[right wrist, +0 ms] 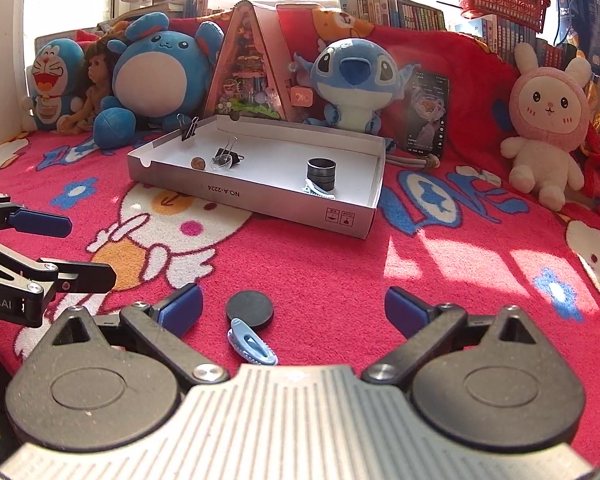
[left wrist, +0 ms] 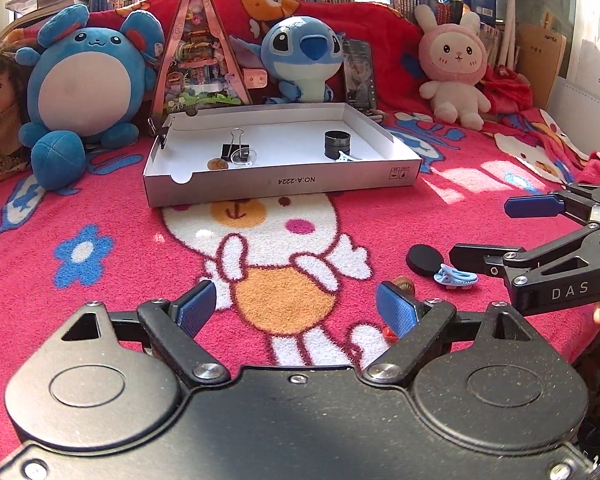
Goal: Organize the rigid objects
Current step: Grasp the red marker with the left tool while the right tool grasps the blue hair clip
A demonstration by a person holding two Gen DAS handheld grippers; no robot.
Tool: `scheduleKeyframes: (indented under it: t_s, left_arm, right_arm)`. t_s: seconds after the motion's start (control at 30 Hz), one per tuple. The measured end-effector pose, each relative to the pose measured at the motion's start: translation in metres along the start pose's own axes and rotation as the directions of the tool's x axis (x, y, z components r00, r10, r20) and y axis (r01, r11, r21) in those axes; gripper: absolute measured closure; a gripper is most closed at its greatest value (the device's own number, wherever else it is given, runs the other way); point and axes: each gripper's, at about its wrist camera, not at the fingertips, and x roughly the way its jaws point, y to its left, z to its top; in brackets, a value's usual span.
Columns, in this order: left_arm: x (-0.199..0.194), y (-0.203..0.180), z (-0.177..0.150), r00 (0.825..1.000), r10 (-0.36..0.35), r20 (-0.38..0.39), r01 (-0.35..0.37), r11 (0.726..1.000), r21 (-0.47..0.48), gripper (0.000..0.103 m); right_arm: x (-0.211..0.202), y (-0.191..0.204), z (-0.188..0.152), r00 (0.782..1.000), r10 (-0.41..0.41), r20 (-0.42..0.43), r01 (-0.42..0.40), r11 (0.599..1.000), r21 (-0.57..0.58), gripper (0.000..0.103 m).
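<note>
Now: right claw over the blue hair clip.
Wide open, empty; clip lies between its fingers, long axis slanting; left claw, open and empty, farther off.

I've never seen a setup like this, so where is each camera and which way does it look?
Left wrist view: sits on the left hand-held gripper, facing the white cardboard tray; the right hand-held gripper shows alongside.
Right wrist view: sits on the right hand-held gripper, above the black round disc.
Shared: tray, disc, light-blue plastic hair clip.
</note>
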Motion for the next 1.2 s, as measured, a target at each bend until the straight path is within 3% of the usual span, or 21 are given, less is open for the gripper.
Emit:
scheduleKeyframes:
  t_s: [0.23, 0.37, 0.8, 0.9, 1.0, 1.2]
  left_arm:
    - [-0.002, -0.007, -0.014, 0.999, -0.019, -0.032, 0.020, 1.000, 0.009, 0.017]
    - [-0.004, -0.013, -0.019, 0.999, -0.033, -0.039, 0.035, 0.999, 0.033, 0.022]
    - [-0.001, -0.046, -0.027, 0.989, -0.140, -0.051, 0.144, 0.985, 0.092, 0.030]
    - [0.005, -0.052, -0.027, 0.989, -0.141, -0.044, 0.144, 0.985, 0.095, 0.037]
    - [0.008, -0.054, -0.026, 0.990, -0.136, -0.046, 0.140, 0.986, 0.088, 0.061]
    - [0.007, -0.042, -0.020, 0.996, -0.082, -0.023, 0.083, 0.995, 0.053, 0.061]
  right_arm:
    - [-0.005, 0.000, -0.012, 1.000, -0.004, -0.015, 0.004, 1.000, 0.014, 0.002]
    - [-0.005, 0.000, -0.018, 1.000, 0.001, -0.024, -0.001, 1.000, 0.031, 0.002]
    - [-0.007, -0.003, -0.021, 1.000, -0.014, -0.026, 0.015, 0.999, 0.046, 0.004]
    - [-0.008, -0.005, -0.021, 0.999, -0.020, -0.030, 0.021, 0.999, 0.049, 0.005]
    - [-0.008, -0.006, -0.022, 0.999, -0.022, -0.031, 0.024, 0.998, 0.050, 0.005]
    - [-0.005, -0.006, -0.022, 0.999, -0.005, -0.045, 0.008, 0.998, 0.066, 0.009]
